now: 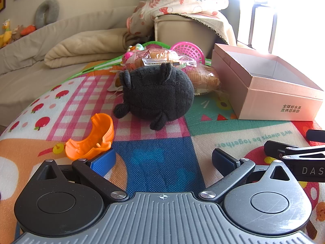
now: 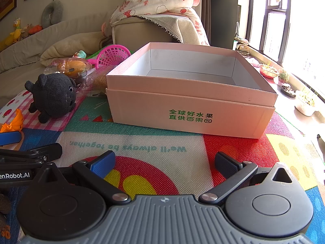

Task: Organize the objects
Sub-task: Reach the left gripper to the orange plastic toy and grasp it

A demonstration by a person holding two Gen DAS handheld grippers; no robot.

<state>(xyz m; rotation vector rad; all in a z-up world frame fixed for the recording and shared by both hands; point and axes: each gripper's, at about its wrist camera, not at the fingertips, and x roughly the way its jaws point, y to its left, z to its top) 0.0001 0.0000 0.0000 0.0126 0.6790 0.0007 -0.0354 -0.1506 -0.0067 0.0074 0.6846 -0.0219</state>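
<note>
Two claws hang low over a bright play mat point(image 2: 142, 142), each tilted downward with jaws spread wide and nothing between them; the left claw point(image 1: 163, 160) faces a black plush toy point(image 1: 156, 93), which lies on the mat ahead of it and well apart from its fingertips; an orange plastic piece point(image 1: 91, 138) sits just beside the left claw's blue finger point(image 1: 103, 162), close but, as far as the view shows, not gripped; behind the plush toy lie wrapped bread point(image 1: 162, 58), a second wrapped bun point(image 1: 203, 77) and a pink plastic basket point(image 1: 189, 50), bunched together near the far edge of the mat; the right claw point(image 2: 164, 162) faces a pink cardboard box point(image 2: 191, 111), open-topped, with nothing showing inside it, and standing on the mat straight ahead, apart from the fingertips; the plush toy is to the left of the box in that view, near its corner; part of the right claw shows at the right edge of the left view, so the two sit side by side; a beige sofa point(image 1: 61, 40) with a flowered blanket point(image 1: 178, 2) stands behind.
</note>
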